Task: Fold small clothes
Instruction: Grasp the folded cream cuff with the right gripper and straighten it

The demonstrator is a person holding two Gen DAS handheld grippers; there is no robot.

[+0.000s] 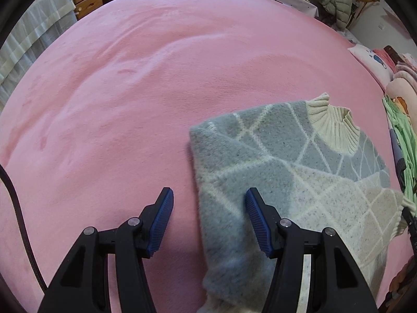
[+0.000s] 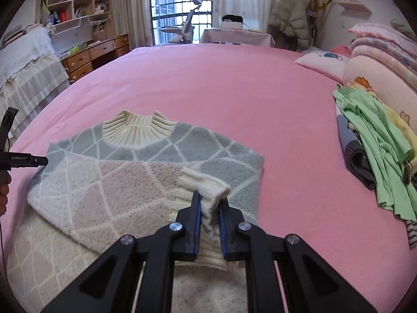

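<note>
Grey-and-cream diamond-patterned knit sweater lies flat on the pink bed; right claw clenched on its ribbed cream cuff — left claw released, straddling the sweater's edge.

A sweater lay flat on the bed, its collar toward the far side, where a window stood behind the bed's far edge. In the right wrist view, the right claw sat at the sweater's near right part, closed on a ribbed cuff folded over the body. At that view's left edge, the left claw's frame hung just beside the sweater's left shoulder. In the left wrist view, the left claw straddled the sweater's edge, one finger over bare bed, the other over the knit. A pile of clothes lay well right of the sweater, a pillow beyond it. Drawers stood past the bed's far left corner.
</note>
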